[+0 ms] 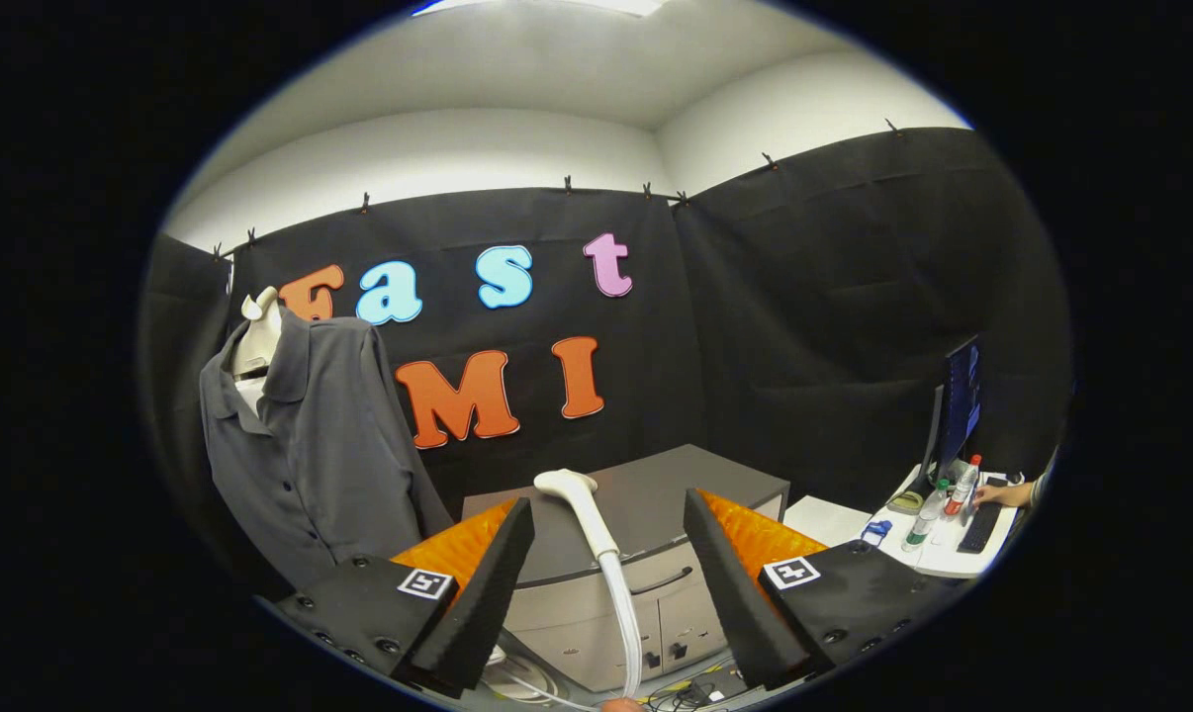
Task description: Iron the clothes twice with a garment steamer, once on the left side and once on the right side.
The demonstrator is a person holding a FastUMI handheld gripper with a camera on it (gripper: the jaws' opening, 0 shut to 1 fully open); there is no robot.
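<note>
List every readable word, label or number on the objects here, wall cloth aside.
No text is readable.
On the gripper body, square markers: coded patterns, not words.
On the bottles on the white desk: labels too small.
On the monitor: too blurred.
On the steamer, just ahead of the open fingers, and the shirt: no markings seen.

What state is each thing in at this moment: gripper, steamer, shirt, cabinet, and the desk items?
gripper: open, fingers spread wide, pressing on nothing.
steamer head: upright between the fingers, untouched, hose hanging down from it.
shirt: hanging on a mannequin, collar open, beyond the left finger.
cabinet: drawers closed, just behind the steamer.
monitor: switched on.
bottles: standing upright on the desk.
person's hand: resting at the keyboard.
</note>
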